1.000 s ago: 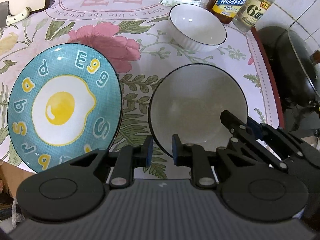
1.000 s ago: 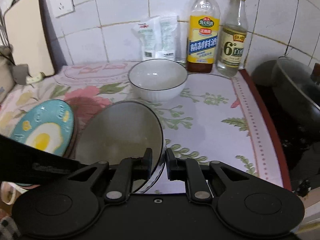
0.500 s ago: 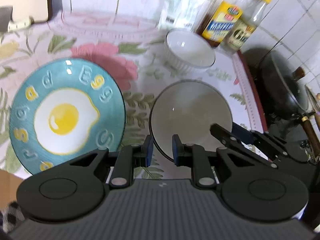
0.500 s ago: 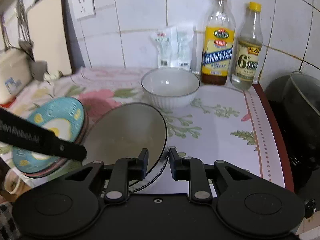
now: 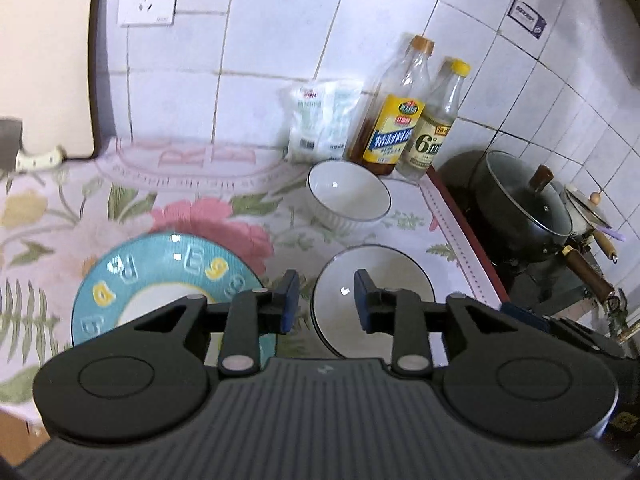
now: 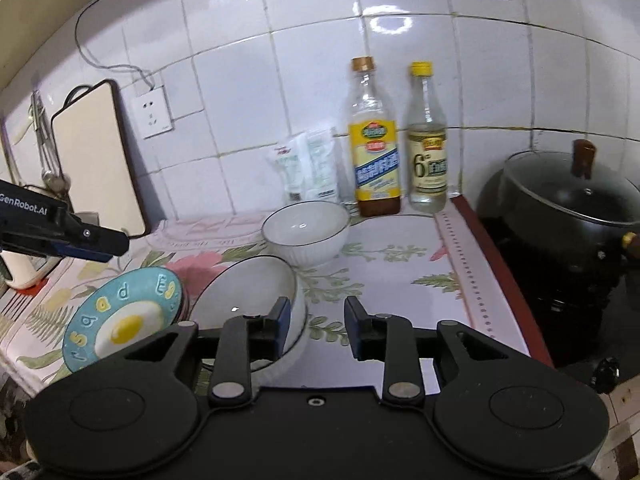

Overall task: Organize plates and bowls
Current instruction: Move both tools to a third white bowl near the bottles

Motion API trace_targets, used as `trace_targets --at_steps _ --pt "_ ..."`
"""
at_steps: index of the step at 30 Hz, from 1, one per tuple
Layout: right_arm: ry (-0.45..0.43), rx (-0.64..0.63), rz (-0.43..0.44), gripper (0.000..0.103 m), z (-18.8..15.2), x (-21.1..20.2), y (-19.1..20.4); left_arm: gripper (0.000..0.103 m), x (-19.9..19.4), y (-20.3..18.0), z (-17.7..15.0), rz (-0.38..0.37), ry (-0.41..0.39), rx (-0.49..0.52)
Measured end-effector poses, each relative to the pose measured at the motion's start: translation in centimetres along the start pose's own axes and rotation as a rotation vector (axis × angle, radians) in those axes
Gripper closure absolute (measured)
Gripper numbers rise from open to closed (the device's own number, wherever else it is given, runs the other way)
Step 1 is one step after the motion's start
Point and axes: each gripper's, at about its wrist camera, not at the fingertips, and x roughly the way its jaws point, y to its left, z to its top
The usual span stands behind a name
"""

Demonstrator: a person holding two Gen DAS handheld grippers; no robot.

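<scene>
A blue plate with a fried-egg picture (image 5: 160,280) (image 6: 124,316) lies at the left on the floral cloth. A white bowl with a dark rim (image 5: 372,296) (image 6: 248,300) sits to its right. A second white ribbed bowl (image 5: 348,200) (image 6: 306,232) stands farther back near the bottles. My left gripper (image 5: 326,304) is open and empty, raised above the gap between plate and near bowl. My right gripper (image 6: 316,326) is open and empty, raised just right of the near bowl's rim.
Two bottles (image 6: 376,148) (image 6: 426,144) and a white packet (image 6: 308,168) stand against the tiled wall. A black lidded pot (image 6: 572,204) sits on the stove at the right. A cutting board (image 6: 96,156) leans at the left wall.
Both grippers have opened, lifted and drawn back. The right gripper has let go of the near bowl's rim, and the bowl now rests flat on the cloth.
</scene>
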Motion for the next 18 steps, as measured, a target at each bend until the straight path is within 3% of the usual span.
trace_targets --at_steps 4,6,9,12,18 --pt "-0.032 -0.056 -0.015 0.060 0.4 0.5 -0.7 0.068 1.3 0.8 1.0 -0.004 -0.014 0.041" --pt "-0.052 -0.147 -0.012 0.058 2.0 1.0 -0.7 0.068 2.2 1.1 1.9 0.007 -0.016 0.026" --pt "-0.121 -0.229 0.019 0.043 4.5 2.1 -1.0 0.065 3.7 1.4 3.0 -0.018 -0.030 -0.013" --pt "-0.156 -0.224 0.059 0.041 6.3 4.2 -1.9 0.063 5.5 1.4 4.0 -0.018 -0.036 -0.019" --pt "-0.055 -0.203 0.109 0.033 6.5 10.4 -4.4 0.059 9.8 2.2 6.1 -0.034 0.002 -0.046"
